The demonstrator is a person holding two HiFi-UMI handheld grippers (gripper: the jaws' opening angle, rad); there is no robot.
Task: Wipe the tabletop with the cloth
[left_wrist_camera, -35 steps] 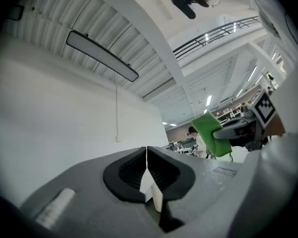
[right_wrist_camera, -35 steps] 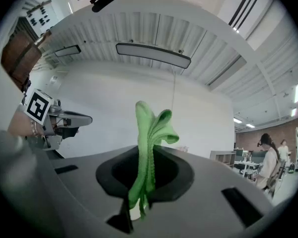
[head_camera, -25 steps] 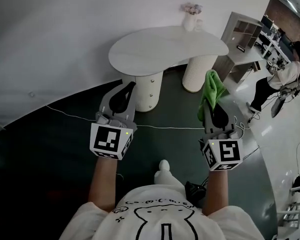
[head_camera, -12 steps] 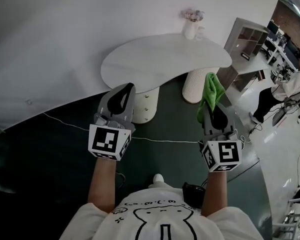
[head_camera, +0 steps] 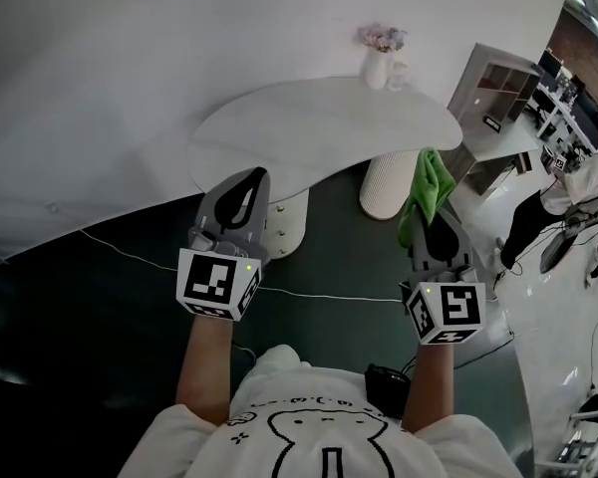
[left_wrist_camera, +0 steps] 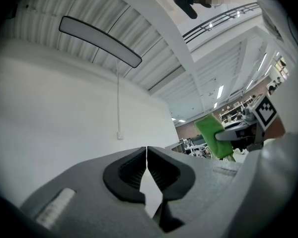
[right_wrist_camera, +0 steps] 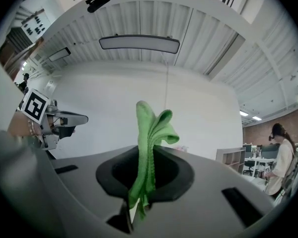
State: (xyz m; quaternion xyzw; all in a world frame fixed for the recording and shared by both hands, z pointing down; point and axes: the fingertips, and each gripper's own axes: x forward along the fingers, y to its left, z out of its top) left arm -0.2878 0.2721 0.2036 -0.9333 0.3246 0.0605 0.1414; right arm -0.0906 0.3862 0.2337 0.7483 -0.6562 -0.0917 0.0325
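The white bench [head_camera: 329, 118] stood ahead, and with our right hand-held gripper [head_camera: 434, 222] clamped on the green cloth [head_camera: 431, 179] short of it and the left hand-held gripper [head_camera: 241, 189] closed empty, we feared a wide sweep could topple the vase [head_camera: 379, 56] at its far edge.

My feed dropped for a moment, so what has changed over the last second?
The person has stepped closer: the table now sits lower in the head view, its edge behind the left gripper. Nothing was taken or let go: the right gripper still clamps the green cloth, the left stays shut and empty, the cloth off the table.
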